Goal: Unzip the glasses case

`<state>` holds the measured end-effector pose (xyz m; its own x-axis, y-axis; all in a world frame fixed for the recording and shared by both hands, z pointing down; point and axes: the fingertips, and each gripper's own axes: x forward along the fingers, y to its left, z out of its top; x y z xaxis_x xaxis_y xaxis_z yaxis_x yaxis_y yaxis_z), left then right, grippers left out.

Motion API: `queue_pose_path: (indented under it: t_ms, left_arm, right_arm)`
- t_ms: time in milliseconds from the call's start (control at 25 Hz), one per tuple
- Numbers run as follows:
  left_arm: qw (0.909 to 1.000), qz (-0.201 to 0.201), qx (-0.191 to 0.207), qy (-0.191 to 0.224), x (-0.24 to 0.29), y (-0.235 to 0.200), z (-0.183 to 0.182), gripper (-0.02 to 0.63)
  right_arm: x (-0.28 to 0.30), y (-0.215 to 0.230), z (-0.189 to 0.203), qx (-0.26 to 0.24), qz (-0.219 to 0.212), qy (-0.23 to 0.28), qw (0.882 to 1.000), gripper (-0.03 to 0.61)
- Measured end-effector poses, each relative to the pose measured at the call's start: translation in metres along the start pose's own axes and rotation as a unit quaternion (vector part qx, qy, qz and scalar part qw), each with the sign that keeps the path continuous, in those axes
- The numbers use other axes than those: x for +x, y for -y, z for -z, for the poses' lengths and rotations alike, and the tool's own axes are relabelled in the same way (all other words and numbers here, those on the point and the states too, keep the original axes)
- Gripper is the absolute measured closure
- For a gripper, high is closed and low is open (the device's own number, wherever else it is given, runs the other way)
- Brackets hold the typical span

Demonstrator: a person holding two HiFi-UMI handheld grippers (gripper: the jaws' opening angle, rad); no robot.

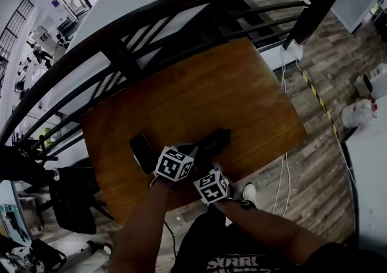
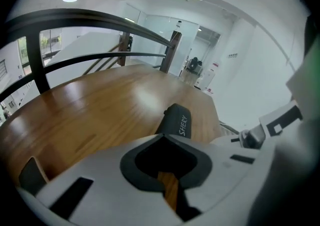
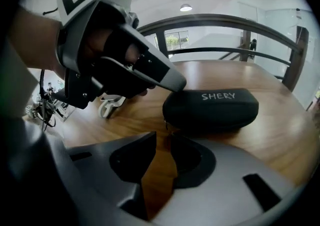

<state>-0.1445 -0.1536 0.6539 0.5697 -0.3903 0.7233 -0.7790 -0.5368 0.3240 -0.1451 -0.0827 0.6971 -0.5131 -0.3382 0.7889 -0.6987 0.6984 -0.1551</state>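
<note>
— Where's the glasses case?
— Flat on the wooden table, centre-right in my right gripper view, lettering up.
— Left gripper?
— Jaws pressed together, nothing between them. Its tip is against the case's top, at the left end.
— Right gripper?
— Jaws a narrow slit apart, low centre of frame. The zip pull hangs at the slit's mouth; touching or not, can't tell.
</note>
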Motion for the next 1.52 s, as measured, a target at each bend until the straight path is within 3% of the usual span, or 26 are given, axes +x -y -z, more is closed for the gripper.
queue_pose_path:
  t_ms: [200, 520, 680, 840, 1040, 1320, 1520]
  left_arm:
    - [0.9996, -0.012, -0.022, 0.013, 0.001, -0.01, -0.005, 0.611]
    - [0.999, -0.008, -0.036, 0.023, 0.0, -0.012, -0.004, 0.611]
    - [0.9995, -0.007, -0.027, 0.016, 0.0, -0.011, -0.005, 0.611]
    - [0.9993, -0.006, -0.033, 0.014, 0.0, -0.014, -0.001, 0.611]
    - [0.9996, -0.004, -0.027, 0.009, 0.001, -0.014, -0.004, 0.611]
    - [0.9999, -0.012, -0.008, 0.006, -0.002, -0.014, -0.001, 0.611]
    - [0.9997, -0.017, 0.014, 0.004, -0.003, -0.011, -0.001, 0.611]
  right_arm:
    - [0.006, 0.012, -0.001, 0.03, 0.029, 0.001, 0.999, 0.508]
    - [0.014, 0.002, -0.013, 0.045, 0.01, -0.005, 0.999, 0.494]
    - [0.014, 0.01, -0.013, 0.107, 0.014, 0.005, 0.994, 0.553]
    - [0.018, 0.001, -0.021, 0.185, -0.017, 0.026, 0.982, 0.56]
    - [0.019, -0.002, -0.023, 0.179, -0.021, 0.033, 0.983, 0.558]
    - [0.016, -0.003, -0.02, 0.208, -0.04, 0.047, 0.976, 0.58]
    - [0.009, 0.002, -0.008, 0.183, -0.037, 0.039, 0.982, 0.578]
